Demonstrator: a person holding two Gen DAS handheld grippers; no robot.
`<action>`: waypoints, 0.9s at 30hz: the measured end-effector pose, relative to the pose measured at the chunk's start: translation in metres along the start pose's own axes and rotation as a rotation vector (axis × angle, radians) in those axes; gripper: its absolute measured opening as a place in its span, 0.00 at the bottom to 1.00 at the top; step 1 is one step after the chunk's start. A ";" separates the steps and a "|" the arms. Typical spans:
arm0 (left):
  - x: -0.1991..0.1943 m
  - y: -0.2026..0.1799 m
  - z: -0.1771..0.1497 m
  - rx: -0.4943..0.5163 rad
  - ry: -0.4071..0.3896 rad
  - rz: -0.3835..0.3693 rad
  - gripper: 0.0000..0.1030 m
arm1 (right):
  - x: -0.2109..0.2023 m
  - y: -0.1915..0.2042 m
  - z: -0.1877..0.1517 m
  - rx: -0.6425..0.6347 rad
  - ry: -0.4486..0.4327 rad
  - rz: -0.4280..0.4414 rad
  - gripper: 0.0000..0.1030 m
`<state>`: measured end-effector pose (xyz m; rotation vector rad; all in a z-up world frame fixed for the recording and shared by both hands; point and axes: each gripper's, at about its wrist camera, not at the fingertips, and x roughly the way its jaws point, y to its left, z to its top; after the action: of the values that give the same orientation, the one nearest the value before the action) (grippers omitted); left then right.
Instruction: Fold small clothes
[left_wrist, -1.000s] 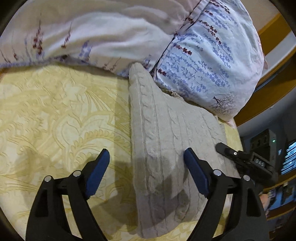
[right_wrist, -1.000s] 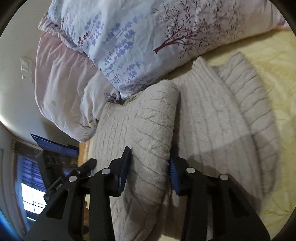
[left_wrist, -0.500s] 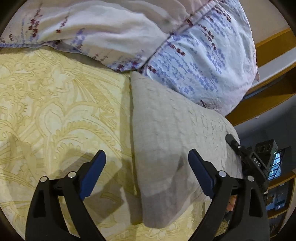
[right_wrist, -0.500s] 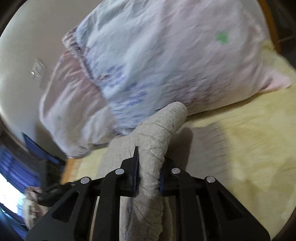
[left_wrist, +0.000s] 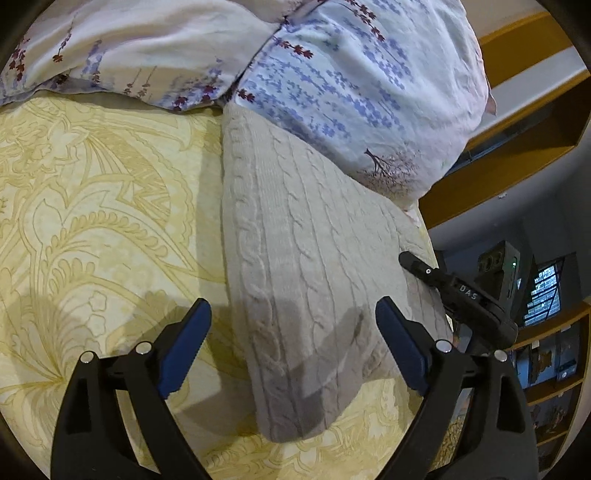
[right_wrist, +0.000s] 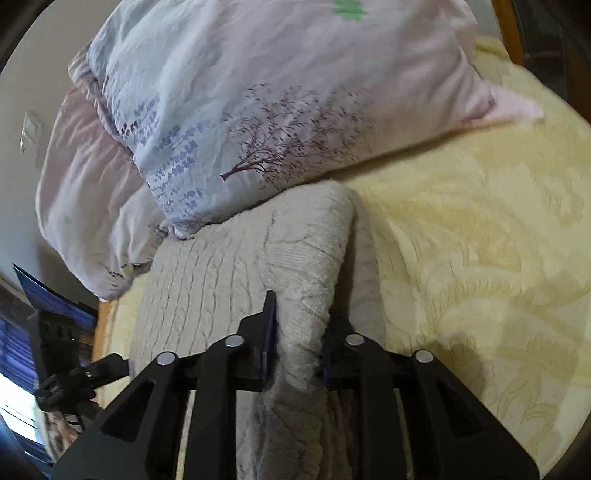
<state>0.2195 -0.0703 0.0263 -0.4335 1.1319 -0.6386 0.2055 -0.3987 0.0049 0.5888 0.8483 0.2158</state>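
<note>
Your right gripper (right_wrist: 297, 354) was clamped on a bunched ridge of the sweater (left_wrist: 295, 258), with the knit rising out of the jaws toward the centre of the right wrist frame. Your left gripper (left_wrist: 291, 347) hung wide open and held nothing, its blue pads (left_wrist: 186, 349) straddling the near end of the garment low in the left wrist frame. The sweater lay as a long folded strip on the yellow bedspread (left_wrist: 92, 221), its far end tucked against the flowered pillow (left_wrist: 362, 92) in the upper part of the frame.

The main risk, as I judge it, was that only one side was pinched. If you pulled the ridge over, the loose, stretchy knit could have dragged the layer beneath it and skewed the fold, or slid out of the jaws if the bunch thinned. The far end touching the pillow could have caught there and bunched up instead of following. The soft bedspread might also have wrinkled and pulled along with it. Your open left gripper sat close enough to pin the near end, but closing it carelessly could have grabbed the bedspread too.
</note>
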 end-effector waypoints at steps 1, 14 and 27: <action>0.001 -0.001 -0.002 0.005 0.007 -0.002 0.87 | -0.007 -0.001 -0.001 0.005 -0.009 -0.005 0.34; -0.003 0.000 -0.026 0.011 0.036 -0.002 0.84 | -0.063 0.006 -0.069 -0.067 0.014 0.093 0.12; -0.012 0.004 -0.015 -0.019 0.002 -0.007 0.84 | -0.071 -0.022 -0.060 -0.003 0.022 0.051 0.25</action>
<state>0.2033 -0.0594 0.0265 -0.4536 1.1393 -0.6353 0.1121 -0.4217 0.0069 0.6067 0.8543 0.2700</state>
